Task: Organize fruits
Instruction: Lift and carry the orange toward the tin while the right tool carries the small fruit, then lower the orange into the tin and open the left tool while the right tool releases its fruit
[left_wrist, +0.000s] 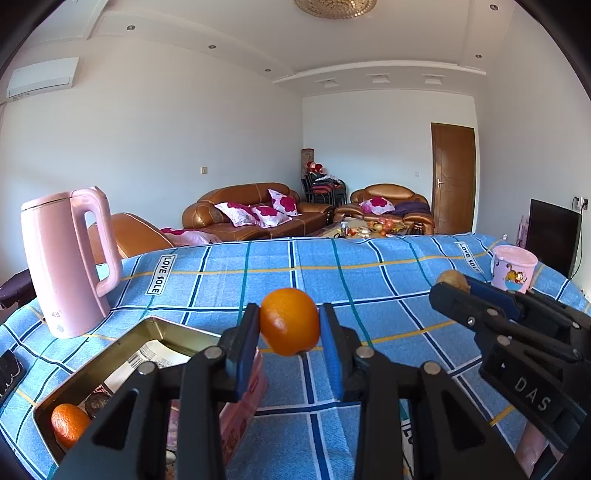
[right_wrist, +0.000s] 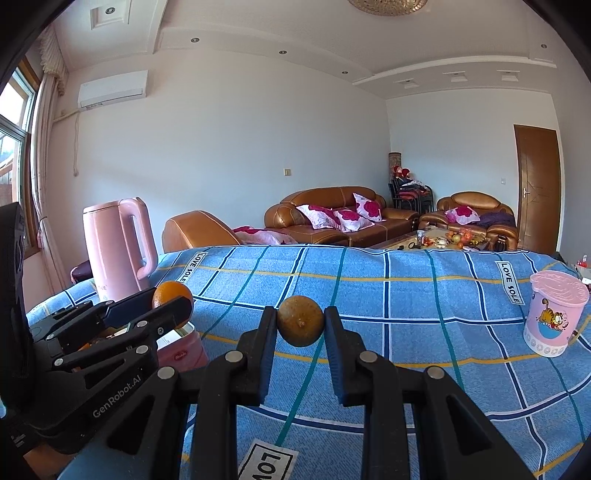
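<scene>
The round, glossy orange fruit (left_wrist: 290, 322) sits pinched between the blue-padded fingers of the left claw (left_wrist: 289, 326), lifted clear of the blue checked cloth covering the counter (left_wrist: 369, 280), just beyond the near right rim of the open gold-coloured metal tin (left_wrist: 110, 354). That tin already holds a second orange fruit (left_wrist: 69, 424) in its near corner, beside a darker round thing and some printed paper. The right claw (right_wrist: 300, 325) is clamped on a smaller, dull brown round fruit (right_wrist: 300, 321), also held above the cloth. Both fruits are gripped only at their widest sides, so the smooth, curved skin could roll or squirt out if either grip eases during travel, and a dropped fruit would likely run along the cloth toward the counter's edge. The two claws hang close together, so swinging both toward the tin at once risks a knock that frees a fruit. The tall pink plastic electric kettle (left_wrist: 70, 258) stands just behind the tin and could be bumped by a wide approach. The pink lidded cartoon cup (right_wrist: 554, 314) stands well apart on the right.
</scene>
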